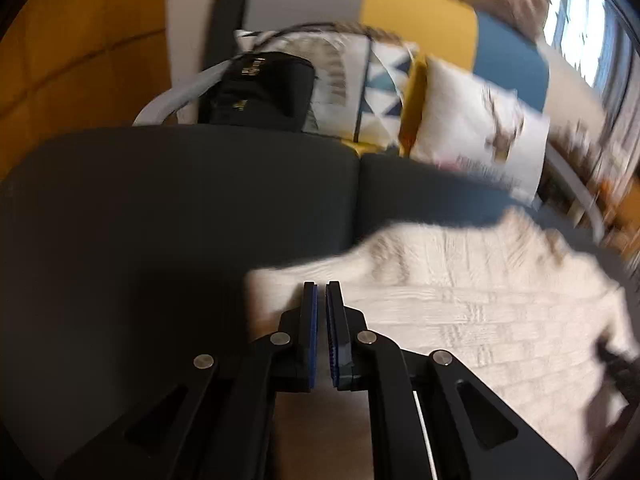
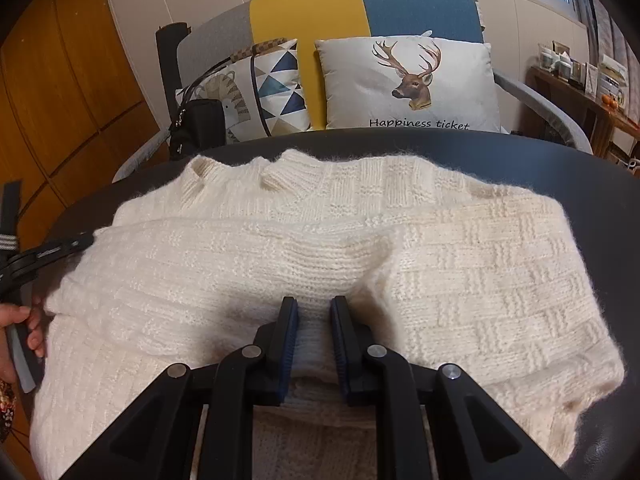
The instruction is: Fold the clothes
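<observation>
Nearest the lens in the right wrist view, the right hand-held gripper (image 2: 313, 312) has its two blue-padded fingers set a little apart with a thick fold of the cream basket-weave knitted sweater (image 2: 460, 264) bunched between them; the pads appear to press on that fold, so I judge it clamped on the knit. The fold lies at the near edge of the dark round table (image 2: 580, 168), close to the middle of the garment's width.

The left hand-held gripper (image 1: 321, 292) has its pads almost together with a thin gap; in its blurred view I cannot tell whether any cloth is pinched. Its tips lie over the sweater's left edge (image 1: 460, 320), where the cream knit gives way to bare dark table (image 1: 160, 208).

The sweater lies flat with its long axis running left to right across the table, the ribbed neck opening toward the far left edge. From the right hand-held gripper the bulk of it spreads forward and to both sides; from the left one, it lies wholly to the right. The right side thus looks better placed to carry the next fold away toward the far edge.

Beyond the table stand a white deer-print cushion (image 2: 412, 84) and a black handbag (image 2: 196, 128) on a chair.
</observation>
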### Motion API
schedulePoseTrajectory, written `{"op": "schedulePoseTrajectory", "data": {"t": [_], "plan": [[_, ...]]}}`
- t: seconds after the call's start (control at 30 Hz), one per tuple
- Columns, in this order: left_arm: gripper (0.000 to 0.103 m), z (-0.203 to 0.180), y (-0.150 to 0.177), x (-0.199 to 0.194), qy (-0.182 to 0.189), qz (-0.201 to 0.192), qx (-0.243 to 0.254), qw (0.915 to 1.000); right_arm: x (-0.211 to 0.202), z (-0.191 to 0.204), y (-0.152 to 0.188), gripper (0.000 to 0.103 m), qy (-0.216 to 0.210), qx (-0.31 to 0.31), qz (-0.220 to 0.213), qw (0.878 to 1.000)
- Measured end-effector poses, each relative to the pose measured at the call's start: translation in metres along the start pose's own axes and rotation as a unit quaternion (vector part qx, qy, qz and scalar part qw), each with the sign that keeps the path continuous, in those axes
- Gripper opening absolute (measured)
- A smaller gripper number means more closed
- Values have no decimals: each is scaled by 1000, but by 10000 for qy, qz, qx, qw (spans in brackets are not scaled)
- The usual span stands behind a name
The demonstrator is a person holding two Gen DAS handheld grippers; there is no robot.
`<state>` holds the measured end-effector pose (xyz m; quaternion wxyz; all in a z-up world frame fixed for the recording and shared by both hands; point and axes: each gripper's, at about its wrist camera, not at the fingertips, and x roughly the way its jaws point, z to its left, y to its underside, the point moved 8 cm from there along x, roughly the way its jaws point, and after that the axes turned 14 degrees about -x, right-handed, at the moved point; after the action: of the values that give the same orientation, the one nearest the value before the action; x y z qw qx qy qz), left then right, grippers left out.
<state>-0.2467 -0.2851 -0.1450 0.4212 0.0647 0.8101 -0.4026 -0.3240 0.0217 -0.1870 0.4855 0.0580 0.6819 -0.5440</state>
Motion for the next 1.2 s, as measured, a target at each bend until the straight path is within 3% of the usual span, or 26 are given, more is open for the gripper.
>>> {"op": "schedulePoseTrajectory", "data": {"t": [0.07,0.13,0.2,0.27,0.33,0.4,0.57,0.63,0.73,0.83,0.97,1.03,1.1,1.13,1.2], "plan": [[7,7,0,-24,316,-136,-510,9981,0,-1,0,16,-32,22,-15,10000],[7,-9,7,-40,732,-207,-579,9954,0,0,0,16,-36,17,-20,10000],[7,-36,23,-48,1116,-66,-336,9932,-1,0,0,16,-43,9,-25,10000],[7,-61,48,-48,1227,191,197,9921,-1,-1,0,16,-65,31,-33,10000],[7,-64,71,-40,976,397,569,9928,-1,-2,0,16,-98,57,-39,9999],[7,-46,82,-30,789,512,555,9940,-1,-2,0,16,-123,57,-50,9999],[3,21,66,-35,537,359,-225,9977,-1,-1,0,16,-107,29,-54,9999],[3,33,64,-39,679,352,-280,9967,-1,-1,0,16,-128,26,-67,9999],[3,28,63,-49,453,204,-81,9987,-1,-2,0,16,-152,19,-82,9999],[4,13,58,-64,740,-80,-436,9963,-1,-3,0,16,-189,37,-97,9998],[7,-41,54,-64,1158,-183,-232,9928,-1,-3,1,16,-240,66,-123,9996],[7,-73,62,-49,1100,-65,278,9935,-1,-4,1,16,-268,77,-140,9995],[7,-88,75,-22,767,163,695,9945,-2,-2,1,16,-401,29,-126,9991],[7,-88,82,-9,581,318,786,9947,-2,-2,1,16,-416,41,-130,9990],[7,-84,81,-2,612,318,643,9955,-2,-3,1,16,-447,56,-121,9989]]}}
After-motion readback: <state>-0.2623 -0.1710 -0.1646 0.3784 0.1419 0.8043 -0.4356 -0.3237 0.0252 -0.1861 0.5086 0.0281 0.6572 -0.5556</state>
